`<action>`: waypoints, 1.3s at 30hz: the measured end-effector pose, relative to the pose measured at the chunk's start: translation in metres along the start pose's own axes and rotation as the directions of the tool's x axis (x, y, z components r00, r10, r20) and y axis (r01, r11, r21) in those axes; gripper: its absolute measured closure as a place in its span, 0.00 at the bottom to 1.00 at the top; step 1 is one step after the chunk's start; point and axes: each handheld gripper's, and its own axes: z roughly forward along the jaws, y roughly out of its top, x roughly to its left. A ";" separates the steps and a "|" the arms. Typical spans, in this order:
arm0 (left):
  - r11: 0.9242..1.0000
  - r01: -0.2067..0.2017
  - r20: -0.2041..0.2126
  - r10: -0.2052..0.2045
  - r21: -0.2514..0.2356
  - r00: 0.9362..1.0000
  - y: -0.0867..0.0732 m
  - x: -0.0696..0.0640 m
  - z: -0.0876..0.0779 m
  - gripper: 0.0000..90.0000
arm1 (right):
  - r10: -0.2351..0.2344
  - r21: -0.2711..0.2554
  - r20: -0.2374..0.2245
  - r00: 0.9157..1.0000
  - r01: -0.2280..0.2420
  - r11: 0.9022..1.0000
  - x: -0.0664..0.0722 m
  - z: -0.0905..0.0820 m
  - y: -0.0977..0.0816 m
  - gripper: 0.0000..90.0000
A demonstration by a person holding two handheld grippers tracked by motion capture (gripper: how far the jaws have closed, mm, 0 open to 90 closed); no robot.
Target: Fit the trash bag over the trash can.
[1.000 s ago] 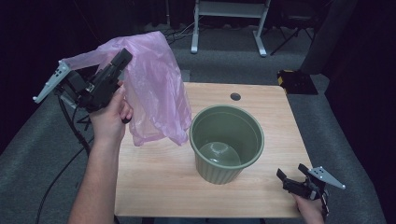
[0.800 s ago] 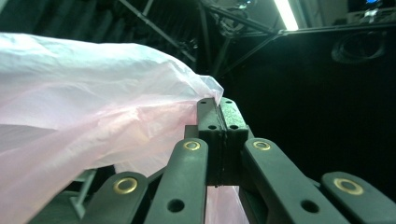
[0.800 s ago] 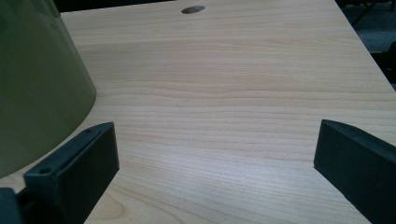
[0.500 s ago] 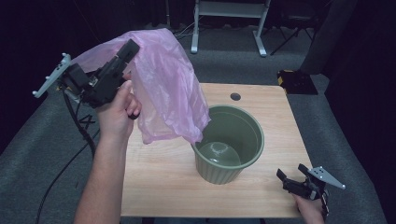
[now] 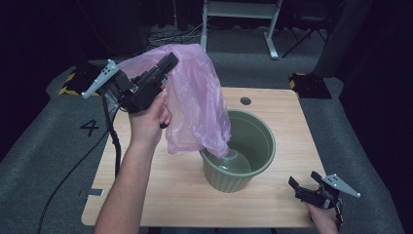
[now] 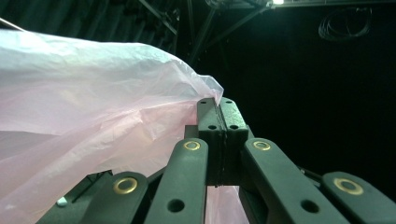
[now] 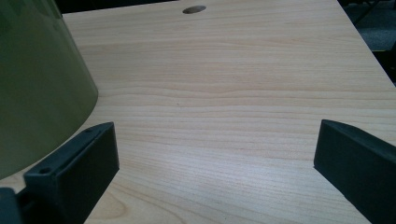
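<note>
Pink thin plastic bag [image 5: 195, 105] is hanging, pinched in my left hand-held gripper [image 5: 171, 59]; it could miss the round green plastic bin [image 5: 243, 151].

The left tool [image 5: 168, 61] is black, with brass-ringed rivets on its jaw links, a grey three-cornered plate at its back and a black cable trailing off. The right tool [image 5: 306, 184] carries the same grey plate. Both forearms are bare, without sleeves.
</note>
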 end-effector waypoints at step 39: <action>0.962 -0.144 0.021 0.143 0.230 0.989 -0.102 -0.009 0.086 1.00 | 0.007 -0.008 -0.022 1.000 -0.008 1.000 -0.001 -0.002 0.000 0.00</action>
